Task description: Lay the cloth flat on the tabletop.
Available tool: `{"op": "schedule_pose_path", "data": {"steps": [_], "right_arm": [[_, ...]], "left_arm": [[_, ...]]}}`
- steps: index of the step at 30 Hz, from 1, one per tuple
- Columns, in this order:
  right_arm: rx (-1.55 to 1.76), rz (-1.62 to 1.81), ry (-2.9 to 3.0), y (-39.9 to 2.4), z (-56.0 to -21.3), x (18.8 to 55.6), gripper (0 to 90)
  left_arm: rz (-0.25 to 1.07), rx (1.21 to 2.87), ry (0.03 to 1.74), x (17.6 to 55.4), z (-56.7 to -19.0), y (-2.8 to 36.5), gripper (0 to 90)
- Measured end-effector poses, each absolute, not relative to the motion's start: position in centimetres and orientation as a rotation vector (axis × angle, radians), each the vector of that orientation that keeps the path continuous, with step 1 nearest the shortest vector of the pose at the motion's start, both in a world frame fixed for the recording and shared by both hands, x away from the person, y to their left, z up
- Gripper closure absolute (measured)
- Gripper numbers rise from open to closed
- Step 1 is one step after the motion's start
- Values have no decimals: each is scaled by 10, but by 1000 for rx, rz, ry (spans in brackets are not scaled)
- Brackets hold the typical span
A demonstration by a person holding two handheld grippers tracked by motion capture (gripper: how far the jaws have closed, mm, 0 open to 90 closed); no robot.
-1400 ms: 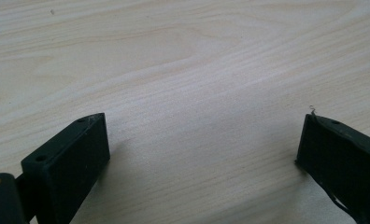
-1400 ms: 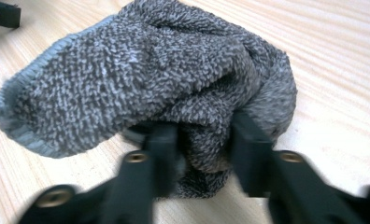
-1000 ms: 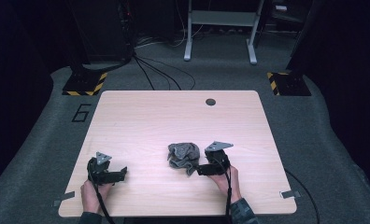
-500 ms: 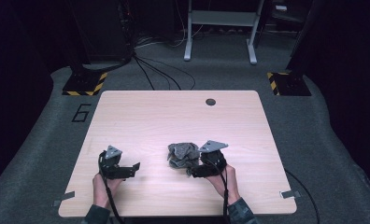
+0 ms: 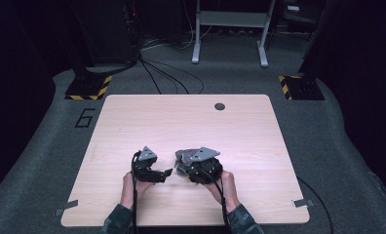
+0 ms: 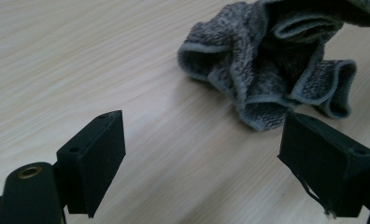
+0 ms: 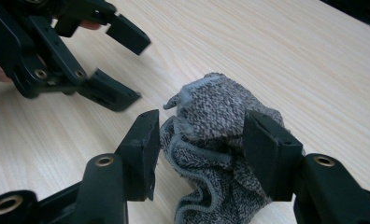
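Grey knit cloth sat bunched on the desk, near the front edge, roughly mid-width. No clear long axis; it was a crumpled heap. Right tongs were the nearer: jaws straddled the heap, pads against or just off the fabric on both sides, part-spread, looked about to pinch, but not visibly clamped. Left tongs were spread wide, holding nothing, with the cloth just ahead and toward its right jaw. Likely next move: right closes, left takes a hem.
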State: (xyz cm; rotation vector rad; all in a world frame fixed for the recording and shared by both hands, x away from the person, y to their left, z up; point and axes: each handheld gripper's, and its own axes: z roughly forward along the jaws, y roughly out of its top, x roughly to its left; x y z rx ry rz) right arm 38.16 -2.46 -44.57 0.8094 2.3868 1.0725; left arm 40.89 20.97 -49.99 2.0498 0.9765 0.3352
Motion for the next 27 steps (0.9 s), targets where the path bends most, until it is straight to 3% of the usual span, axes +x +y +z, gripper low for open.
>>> {"op": "schedule_pose_path", "data": {"steps": [3, 8, 12, 14, 16, 25, 27], "right_arm": [[778, 1033, 2372, -18, -446, 380, 472], [766, 1012, 2363, -12, -447, 379, 582], [798, 1026, 2367, -15, -448, 381, 682], [803, 1029, 2371, -18, -448, 382, 722], [791, 1040, 2376, -22, -449, 384, 758], [844, 1079, 2340, -39, -448, 385, 845], [861, 1086, 2329, -41, -448, 384, 849]], "left_arm": [[323, 2063, 959, 413, -500, 199, 176], [353, 2086, 951, 417, -503, 184, 267], [371, 2105, 946, 419, -505, 178, 416], [374, 2111, 941, 419, -506, 177, 547], [378, 2114, 944, 420, -507, 176, 570], [393, 2085, 959, 422, -508, 180, 851], [398, 2083, 960, 421, -507, 181, 857]]}}
